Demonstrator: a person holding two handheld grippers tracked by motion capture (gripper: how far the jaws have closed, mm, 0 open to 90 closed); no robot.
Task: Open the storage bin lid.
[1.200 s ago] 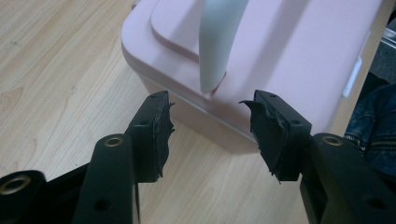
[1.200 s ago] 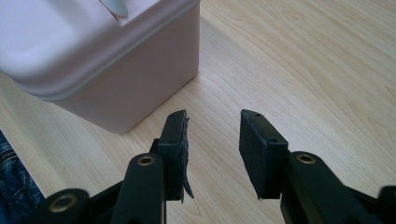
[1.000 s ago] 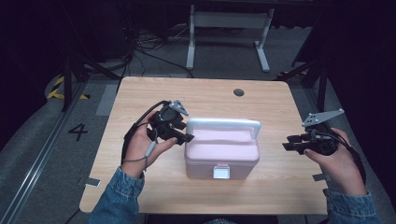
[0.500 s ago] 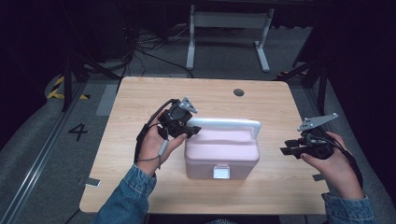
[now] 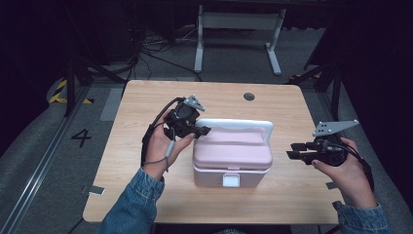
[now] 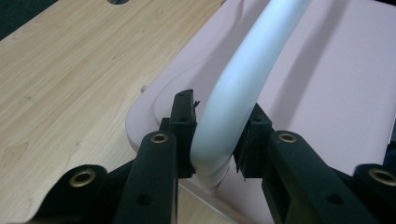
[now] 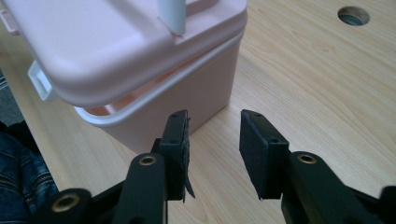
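Now, my left gripper [image 6: 215, 135]: jaws had just been closing and clamped on the white handle [image 6: 243, 79] near its left end.
Handle: arched over the lid of the pink box [image 5: 233, 155], its far end fixed at the box's right edge.
My right gripper [image 5: 298, 152]: jaws partly apart, nothing between them, held just beside the box's right side.
Box: stood mid-surface [image 5: 146, 97], lid down, white latch [image 5: 231, 180] facing me.
Surface: pale wood, round hole [image 5: 249, 96] toward the far edge.
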